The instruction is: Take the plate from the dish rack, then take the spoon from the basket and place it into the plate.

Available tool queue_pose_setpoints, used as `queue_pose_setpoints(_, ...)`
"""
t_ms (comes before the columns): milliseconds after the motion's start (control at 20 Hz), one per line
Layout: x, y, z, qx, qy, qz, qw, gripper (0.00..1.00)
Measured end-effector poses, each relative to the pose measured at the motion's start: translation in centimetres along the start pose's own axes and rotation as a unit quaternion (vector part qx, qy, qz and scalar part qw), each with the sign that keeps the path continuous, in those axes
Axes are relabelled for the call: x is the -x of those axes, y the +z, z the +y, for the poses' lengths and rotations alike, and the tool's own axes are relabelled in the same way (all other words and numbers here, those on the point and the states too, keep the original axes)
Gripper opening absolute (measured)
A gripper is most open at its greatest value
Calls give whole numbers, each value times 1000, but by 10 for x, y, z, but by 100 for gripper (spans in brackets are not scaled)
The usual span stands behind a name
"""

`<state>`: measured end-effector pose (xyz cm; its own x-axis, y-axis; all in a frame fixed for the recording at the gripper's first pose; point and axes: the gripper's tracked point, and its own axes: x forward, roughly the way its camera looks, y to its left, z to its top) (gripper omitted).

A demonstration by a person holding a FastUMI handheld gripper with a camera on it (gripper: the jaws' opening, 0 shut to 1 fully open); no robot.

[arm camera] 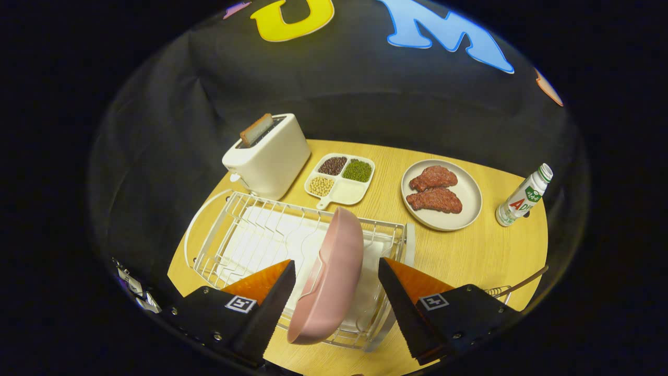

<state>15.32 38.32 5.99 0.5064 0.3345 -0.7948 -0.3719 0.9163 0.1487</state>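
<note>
pink plate (329,277) upright in dish rack (229,235), tongs (336,292) spread around it

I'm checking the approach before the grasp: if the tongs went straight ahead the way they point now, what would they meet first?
The pink plate standing on edge in the dish rack. It sits in the gap of the open tongs, with neither finger touching it, so it would likely come first, then the rack; depth is hard to judge.
</note>
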Motion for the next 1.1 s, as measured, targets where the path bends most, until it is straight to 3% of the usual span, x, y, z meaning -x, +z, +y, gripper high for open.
queue_pose_setpoints(150, -19, -12, 4, -19, 3, 47, 999, 98)
queue_pose_setpoints(250, -26, -16, 2, -24, -3, 65, 998, 74)
queue_pose_setpoints(350, -32, -21, 1, -27, -14, 83, 996, 68)
queue_pose_setpoints(400, -30, -24, 3, -25, -15, 95, 995, 47)
queue_pose_setpoints(550, -29, -29, -10, -30, -69, 118, 990, 39)
queue_pose_setpoints(600, -28, -29, -10, -28, -69, 123, 990, 36)
queue_pose_setpoints(1100, -10, -23, -17, -5, -94, 120, 988, 36)
